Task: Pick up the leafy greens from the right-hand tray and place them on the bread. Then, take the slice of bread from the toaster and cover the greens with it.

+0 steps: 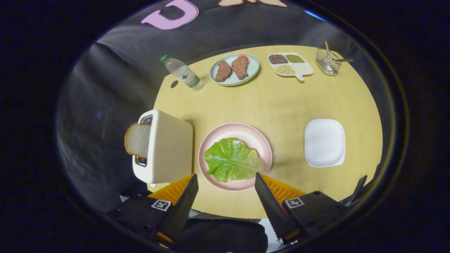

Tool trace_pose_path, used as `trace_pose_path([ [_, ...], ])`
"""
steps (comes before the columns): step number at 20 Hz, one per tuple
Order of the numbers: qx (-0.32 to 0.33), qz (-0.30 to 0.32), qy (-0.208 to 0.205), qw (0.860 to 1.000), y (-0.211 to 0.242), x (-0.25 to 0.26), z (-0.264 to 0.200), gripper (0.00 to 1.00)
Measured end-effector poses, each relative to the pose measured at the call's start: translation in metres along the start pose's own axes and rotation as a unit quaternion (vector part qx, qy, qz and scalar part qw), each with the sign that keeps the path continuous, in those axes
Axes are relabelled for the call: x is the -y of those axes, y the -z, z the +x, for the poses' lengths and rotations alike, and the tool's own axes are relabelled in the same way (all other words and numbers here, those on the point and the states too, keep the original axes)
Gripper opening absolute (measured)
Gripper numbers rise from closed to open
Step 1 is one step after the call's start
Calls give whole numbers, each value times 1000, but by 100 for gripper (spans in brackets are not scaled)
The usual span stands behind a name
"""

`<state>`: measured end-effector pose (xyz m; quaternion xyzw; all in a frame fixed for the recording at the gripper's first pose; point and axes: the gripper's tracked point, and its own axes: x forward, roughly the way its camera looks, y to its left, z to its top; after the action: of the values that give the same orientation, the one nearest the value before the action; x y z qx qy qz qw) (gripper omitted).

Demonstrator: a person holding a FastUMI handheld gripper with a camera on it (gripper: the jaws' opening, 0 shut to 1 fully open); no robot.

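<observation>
Far across the yellow table I see a water bottle lying tilted at left, a plate of two meat pieces, a divided dish of beans, and a clear container holding utensils.

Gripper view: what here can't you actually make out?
- Bread under the lettuce leaf on the pink plate: almost wholly covered by the leaf.
- Lower part of the bread slice: inside the toaster.
- Fillings of the divided tray: too small to identify.
- Bottle label: too small.
- The gripper is open, empty.
</observation>
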<state>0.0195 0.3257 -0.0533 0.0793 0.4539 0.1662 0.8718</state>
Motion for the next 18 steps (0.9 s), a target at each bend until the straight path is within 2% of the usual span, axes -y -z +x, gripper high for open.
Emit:
trace_pose_path([
  [9, -40, -30, -6, 999, -32, -94, -28, 100],
  [13, -51, -45, -16, 998, -50, -146, -20, 100],
  [18, -93, -49, -15, 994, -46, -193, 8, 100],
])
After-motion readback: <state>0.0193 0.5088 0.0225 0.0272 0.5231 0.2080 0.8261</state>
